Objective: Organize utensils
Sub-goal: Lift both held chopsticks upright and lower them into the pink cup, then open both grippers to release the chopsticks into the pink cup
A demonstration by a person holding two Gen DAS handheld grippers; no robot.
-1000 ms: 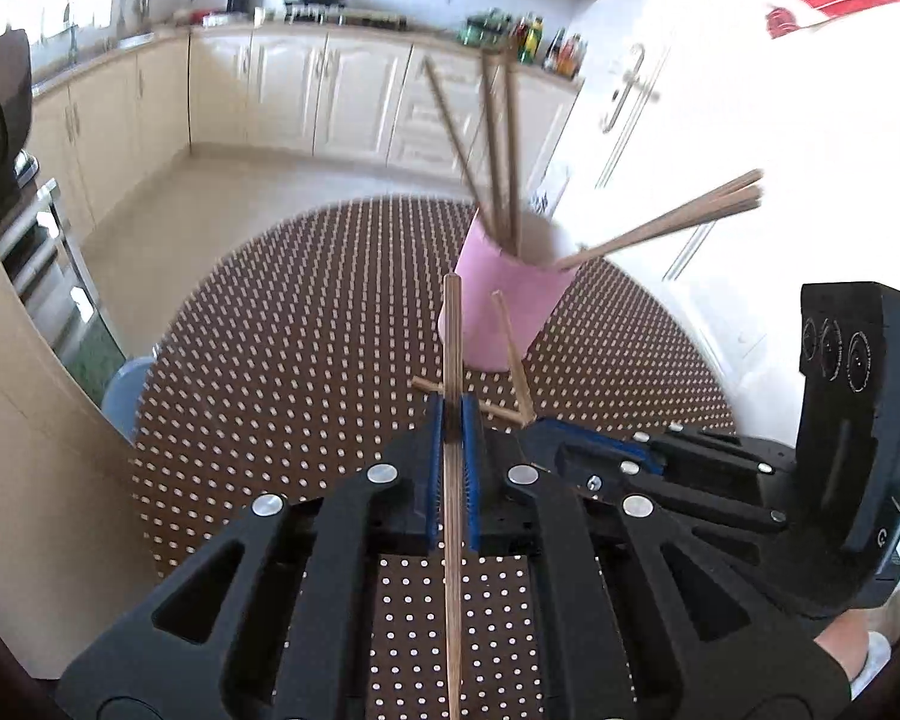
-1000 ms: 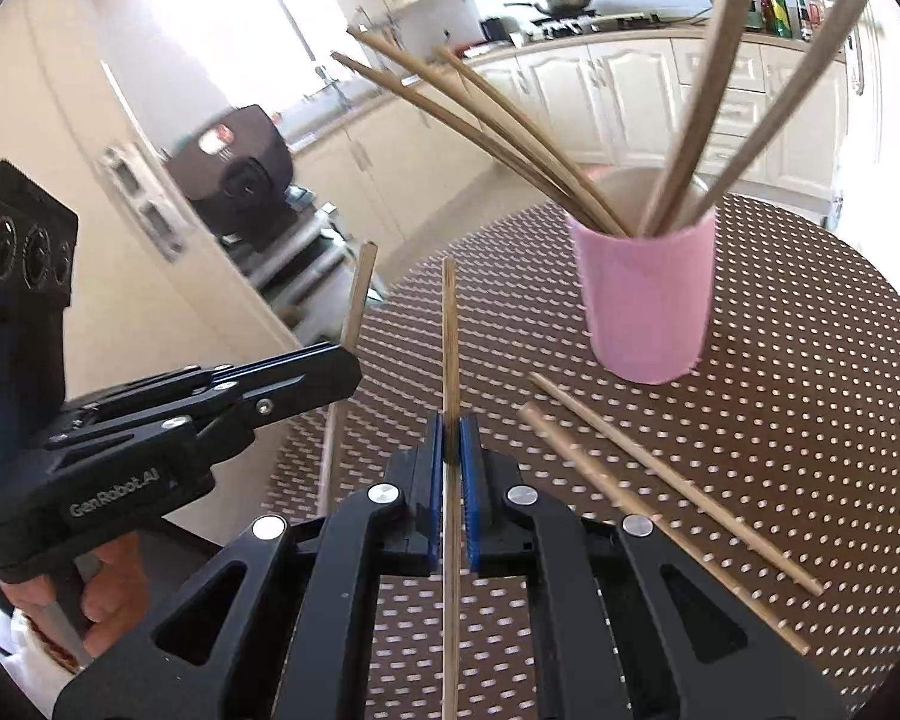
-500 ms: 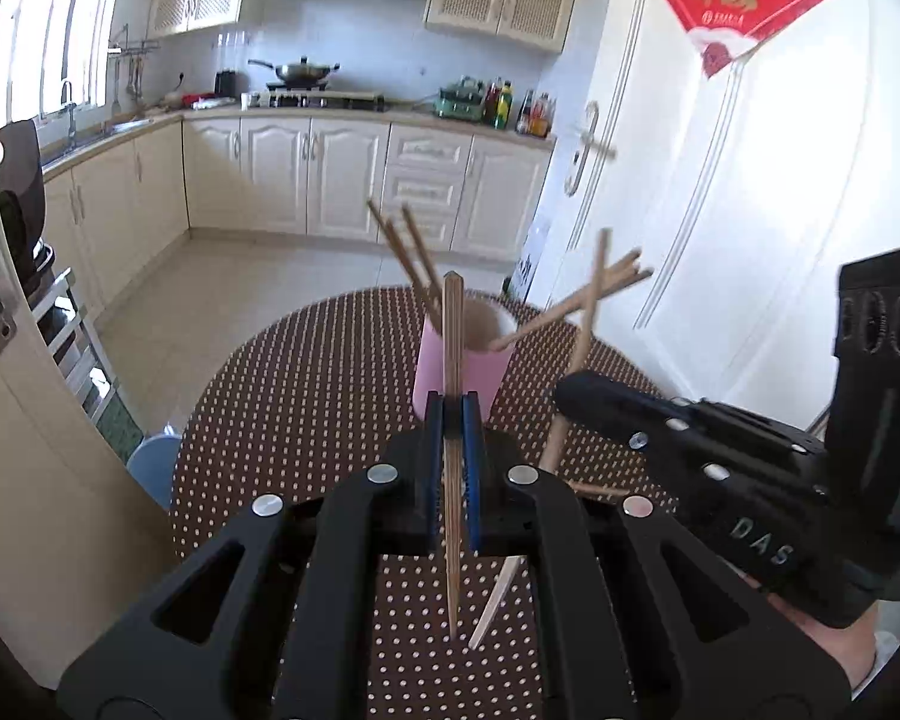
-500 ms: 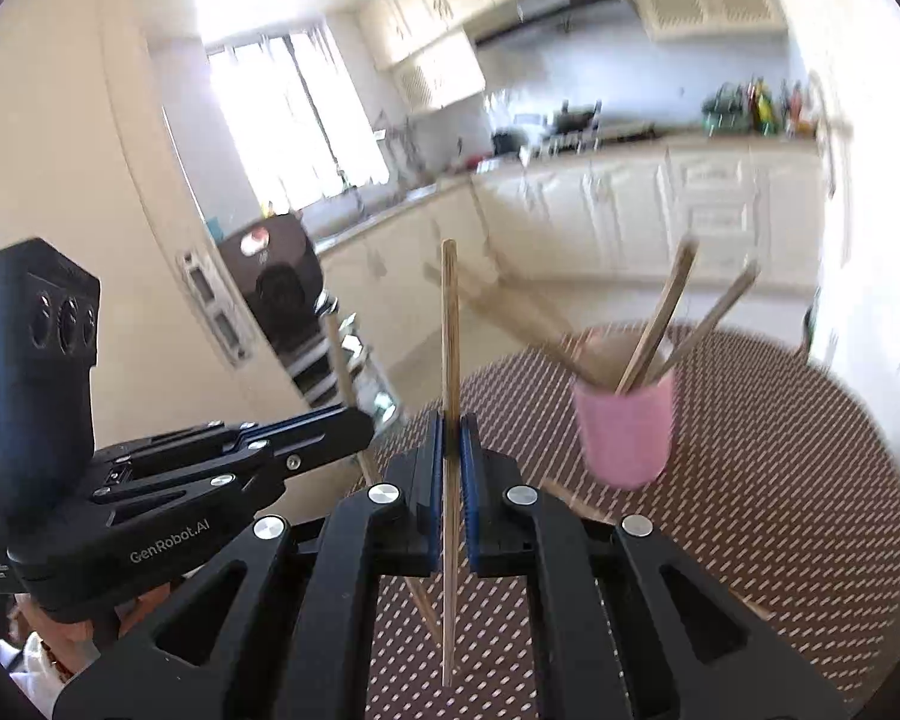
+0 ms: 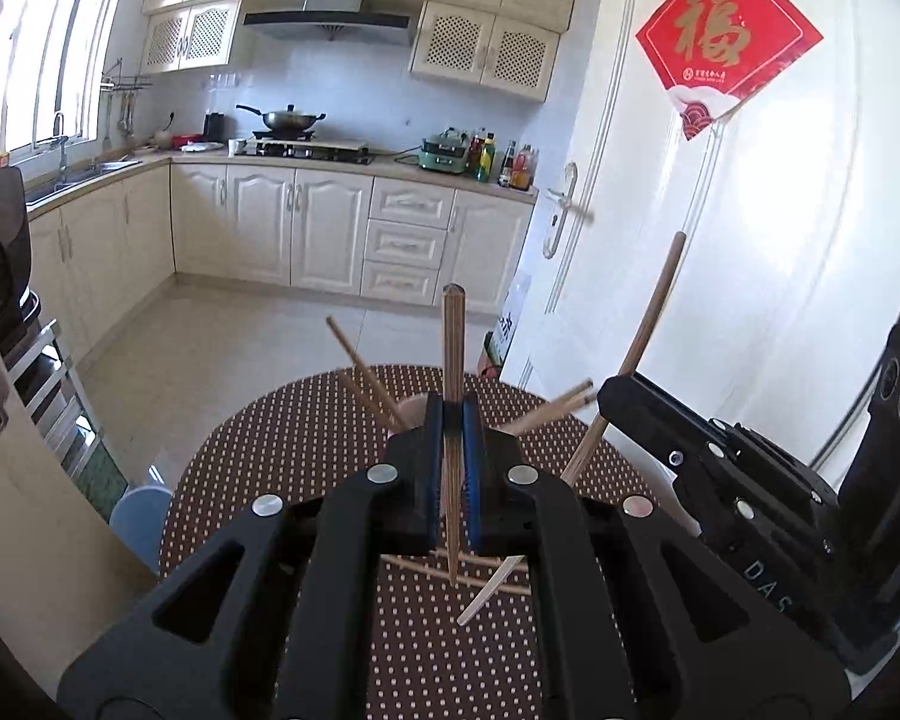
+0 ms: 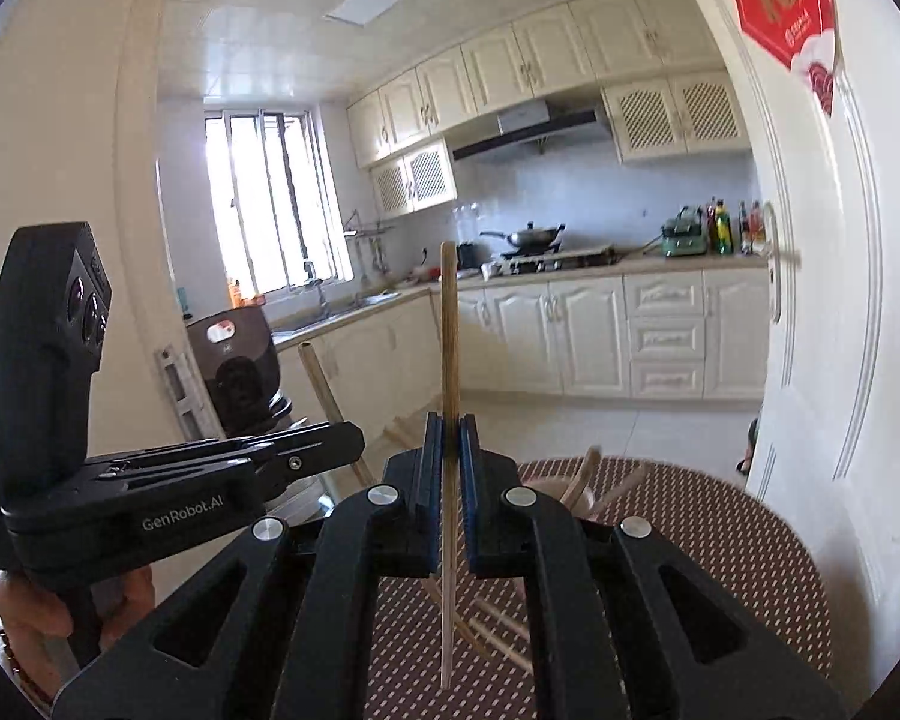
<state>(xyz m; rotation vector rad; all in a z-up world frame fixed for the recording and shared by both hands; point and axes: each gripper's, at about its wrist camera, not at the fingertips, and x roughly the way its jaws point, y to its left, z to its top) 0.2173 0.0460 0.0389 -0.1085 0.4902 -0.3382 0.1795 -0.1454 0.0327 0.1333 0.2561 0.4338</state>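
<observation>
1. Above the dotted brown table (image 5: 282,450), the left gripper (image 5: 452,414) is clamping a wooden chopstick (image 5: 452,360) between its blue pads – the stick is standing nearly upright, thick end up, thin tip hanging below the jaws.

2. Beside it, the right gripper (image 6: 448,426) is pinching a second chopstick (image 6: 448,324) the same way, upright through closed jaws, its lower tip dangling over the tabletop.

3. Ahead of and below both grippers, the pink cup (image 5: 415,405) is sitting on the table, mostly hidden behind the left fingers; only a sliver of its rim is showing, with chopsticks already fanning out of it to either side.

4. The relation that matters – each held stick's long axis is running roughly vertical, which is matching the cup's open mouth, so the coming move is probably asking for travel forward and down rather than any re-tilting.

5. From the left wrist view the cup is lying almost dead ahead of the left gripper, while the right gripper is sitting off to that side of it; the left hand is looking the nearer one to drop first.

6. Loose chopsticks (image 5: 492,591) are lying crossed on the table beneath the grippers, not yet collected.
</observation>
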